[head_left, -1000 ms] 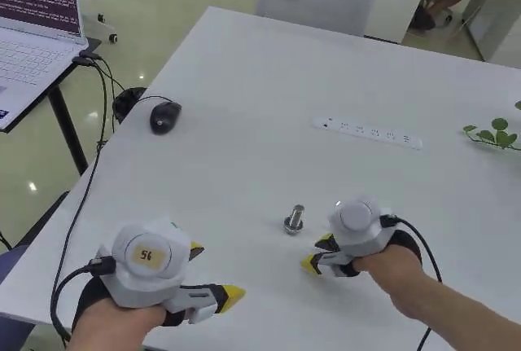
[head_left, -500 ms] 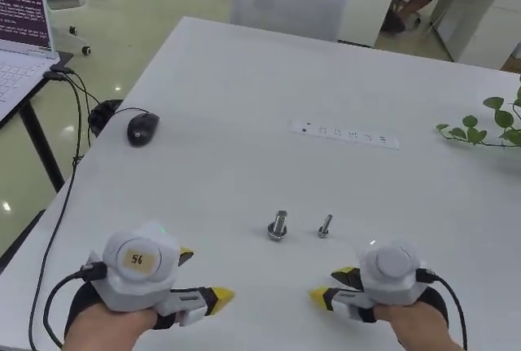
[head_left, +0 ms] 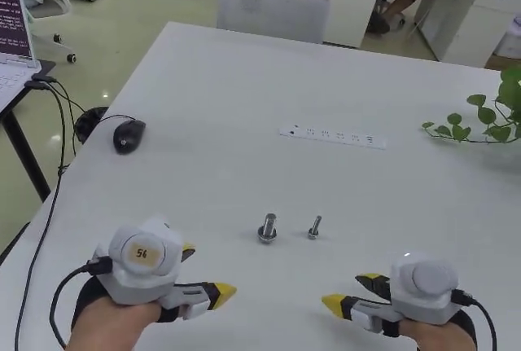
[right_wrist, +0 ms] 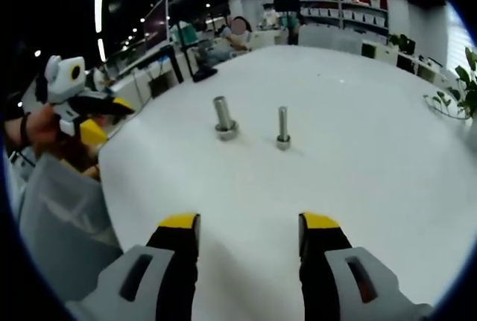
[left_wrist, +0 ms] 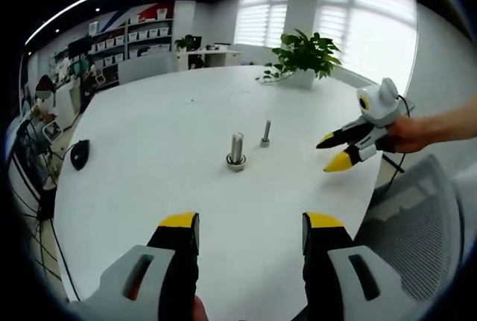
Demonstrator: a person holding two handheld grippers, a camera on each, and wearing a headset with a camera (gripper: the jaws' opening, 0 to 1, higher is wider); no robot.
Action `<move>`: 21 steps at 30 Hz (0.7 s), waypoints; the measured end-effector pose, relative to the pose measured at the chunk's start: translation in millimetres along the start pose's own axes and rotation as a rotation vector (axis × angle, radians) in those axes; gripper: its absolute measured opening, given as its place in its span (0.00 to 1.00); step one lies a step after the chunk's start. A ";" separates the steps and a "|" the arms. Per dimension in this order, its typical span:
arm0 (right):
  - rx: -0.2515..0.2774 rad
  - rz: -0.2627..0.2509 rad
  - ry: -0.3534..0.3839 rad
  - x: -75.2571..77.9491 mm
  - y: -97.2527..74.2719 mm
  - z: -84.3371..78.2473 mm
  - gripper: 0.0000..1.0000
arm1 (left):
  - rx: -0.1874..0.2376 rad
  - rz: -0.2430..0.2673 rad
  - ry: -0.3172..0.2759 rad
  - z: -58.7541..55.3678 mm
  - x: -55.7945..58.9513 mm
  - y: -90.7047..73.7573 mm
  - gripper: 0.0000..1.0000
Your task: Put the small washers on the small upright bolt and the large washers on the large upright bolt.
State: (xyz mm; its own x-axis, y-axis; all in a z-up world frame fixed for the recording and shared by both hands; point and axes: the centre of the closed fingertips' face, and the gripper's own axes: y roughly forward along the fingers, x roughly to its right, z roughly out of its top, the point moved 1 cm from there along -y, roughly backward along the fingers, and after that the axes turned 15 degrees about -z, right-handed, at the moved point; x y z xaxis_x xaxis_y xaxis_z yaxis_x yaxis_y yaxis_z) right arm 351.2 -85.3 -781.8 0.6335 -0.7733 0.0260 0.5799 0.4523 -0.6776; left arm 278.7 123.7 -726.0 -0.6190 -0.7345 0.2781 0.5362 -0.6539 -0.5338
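The left gripper (head_left: 205,271) and the right gripper (head_left: 350,290) are each formed of a white rounded housing (head_left: 130,276) with black jaws tipped in yellow. A round yellow label (head_left: 143,252) marked 56 is fixed on the left housing. A black cable (head_left: 81,272) is fitted to each housing.

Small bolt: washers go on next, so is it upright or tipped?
Upright. The small bolt stands on its head on the table, shank pointing up.
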 end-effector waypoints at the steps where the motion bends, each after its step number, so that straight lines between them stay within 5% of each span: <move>1: 0.002 0.000 0.002 0.1 -1.3 0.6 0.56 | 0.002 0.000 0.001 1.5 -0.2 -0.1 0.55; 7: 0.044 -0.010 0.029 3.1 -7.8 7.2 0.59 | 0.021 0.012 0.007 10.8 -3.7 -5.0 0.55; 21: 0.057 -0.026 0.024 7.0 -13.5 8.3 0.62 | 0.034 0.030 -0.008 7.2 -6.9 -12.0 0.55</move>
State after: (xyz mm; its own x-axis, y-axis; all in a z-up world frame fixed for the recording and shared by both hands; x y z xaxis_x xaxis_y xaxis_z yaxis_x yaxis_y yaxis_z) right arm 352.0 -93.1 -766.4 0.6062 -0.7949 0.0250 0.6243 0.4561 -0.6342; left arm 280.7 135.3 -715.8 -0.5976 -0.7552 0.2693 0.5735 -0.6373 -0.5147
